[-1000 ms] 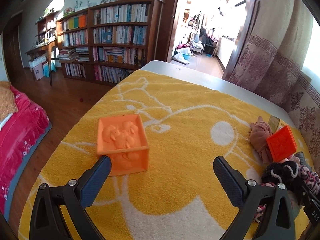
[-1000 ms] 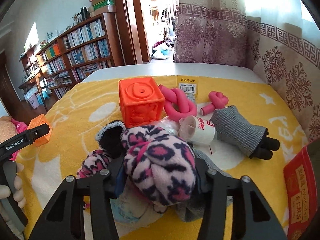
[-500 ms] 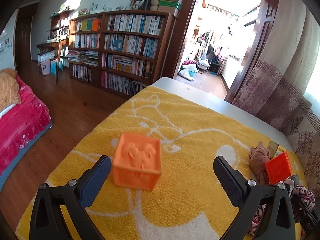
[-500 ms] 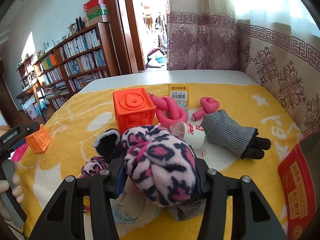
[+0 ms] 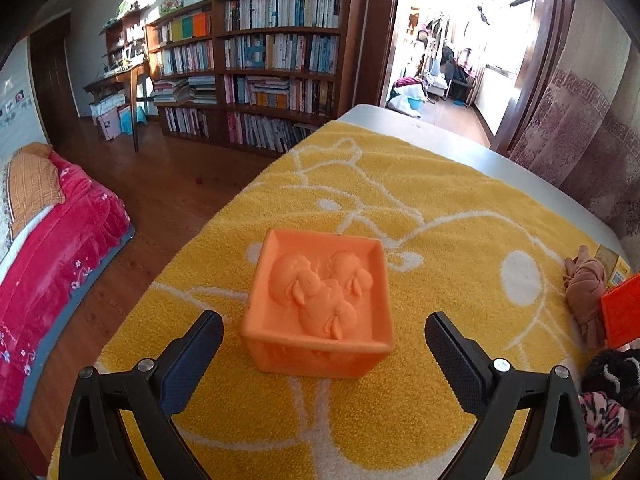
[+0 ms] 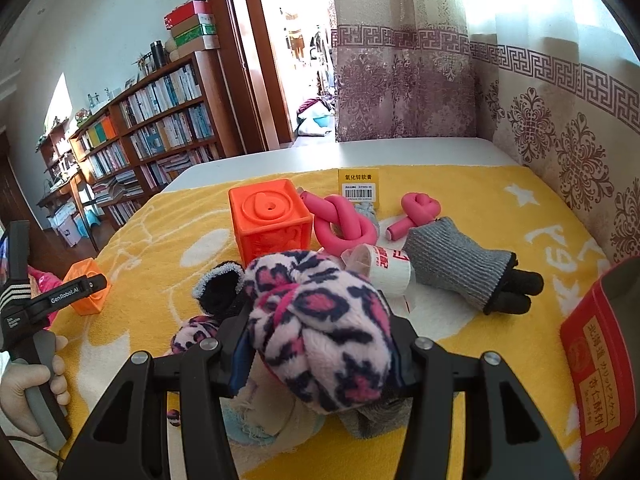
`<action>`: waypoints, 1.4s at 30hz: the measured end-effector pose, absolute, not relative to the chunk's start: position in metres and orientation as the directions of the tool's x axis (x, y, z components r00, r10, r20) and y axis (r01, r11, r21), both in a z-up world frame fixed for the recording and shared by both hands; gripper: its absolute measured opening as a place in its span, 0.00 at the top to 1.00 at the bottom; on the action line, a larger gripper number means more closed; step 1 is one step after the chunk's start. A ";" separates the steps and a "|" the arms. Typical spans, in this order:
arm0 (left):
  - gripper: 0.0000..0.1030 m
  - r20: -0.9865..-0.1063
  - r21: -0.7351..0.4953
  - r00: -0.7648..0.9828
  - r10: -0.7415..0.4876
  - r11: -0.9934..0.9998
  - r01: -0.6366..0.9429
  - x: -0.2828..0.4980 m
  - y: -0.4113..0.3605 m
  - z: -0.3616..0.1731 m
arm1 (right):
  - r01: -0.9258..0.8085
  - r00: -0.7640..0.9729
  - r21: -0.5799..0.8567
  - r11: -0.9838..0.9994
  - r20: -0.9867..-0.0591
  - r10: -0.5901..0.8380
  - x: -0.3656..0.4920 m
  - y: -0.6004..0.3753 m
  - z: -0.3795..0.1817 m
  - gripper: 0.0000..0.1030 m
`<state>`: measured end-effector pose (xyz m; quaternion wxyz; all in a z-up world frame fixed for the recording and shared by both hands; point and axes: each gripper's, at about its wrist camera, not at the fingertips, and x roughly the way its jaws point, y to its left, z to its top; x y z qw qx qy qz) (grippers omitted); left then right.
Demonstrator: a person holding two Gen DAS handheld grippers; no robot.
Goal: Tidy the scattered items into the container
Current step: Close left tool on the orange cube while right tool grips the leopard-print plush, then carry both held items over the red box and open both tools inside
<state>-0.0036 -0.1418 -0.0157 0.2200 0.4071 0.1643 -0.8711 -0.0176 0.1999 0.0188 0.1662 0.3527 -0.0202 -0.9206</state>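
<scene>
A light orange toy cube (image 5: pixel 320 304) with a raised animal relief rests on the yellow towel (image 5: pixel 440 216). My left gripper (image 5: pixel 324 344) straddles it with the jaws closing, and gaps still show between the pads and the cube's sides. In the right wrist view the same cube (image 6: pixel 86 286) appears far left, beside the left gripper's finger (image 6: pixel 60 296). My right gripper (image 6: pixel 316 344) is shut on a pink leopard-print sock bundle (image 6: pixel 320 328), held above the pile. A red tin container (image 6: pixel 600 360) stands at the right edge.
Behind the sock lie a darker orange cube (image 6: pixel 270 220), pink foam rollers (image 6: pixel 346 224), a white cup (image 6: pixel 390 266), a grey glove (image 6: pixel 464 264), a black sock (image 6: pixel 220 288) and a yellow card (image 6: pixel 359 184). A gloved hand (image 6: pixel 24 384) grips the left handle. The towel's left edge drops to the floor.
My left gripper has swung in and lowered over the light orange cube, which now sits centred between the jaws, and the jaws have narrowed. The right gripper keeps holding the sock, nearly still.
</scene>
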 end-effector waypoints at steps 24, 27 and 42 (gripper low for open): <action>0.46 -0.707 -0.010 -0.661 -0.253 -0.931 0.366 0.001 -0.094 0.007 | 0.259 -0.717 0.135 -0.956 -0.637 -0.284 -0.016 0.203 0.019 0.46; 0.46 -0.704 -0.010 -0.665 -0.248 -0.933 0.359 0.002 -0.091 0.007 | 0.256 -0.718 0.134 -0.957 -0.636 -0.281 -0.015 0.203 0.018 0.46; 0.46 -0.684 0.001 -0.687 -0.244 -0.943 0.333 0.006 -0.078 0.014 | 0.235 -0.734 0.133 -0.963 -0.625 -0.266 -0.016 0.207 0.021 0.46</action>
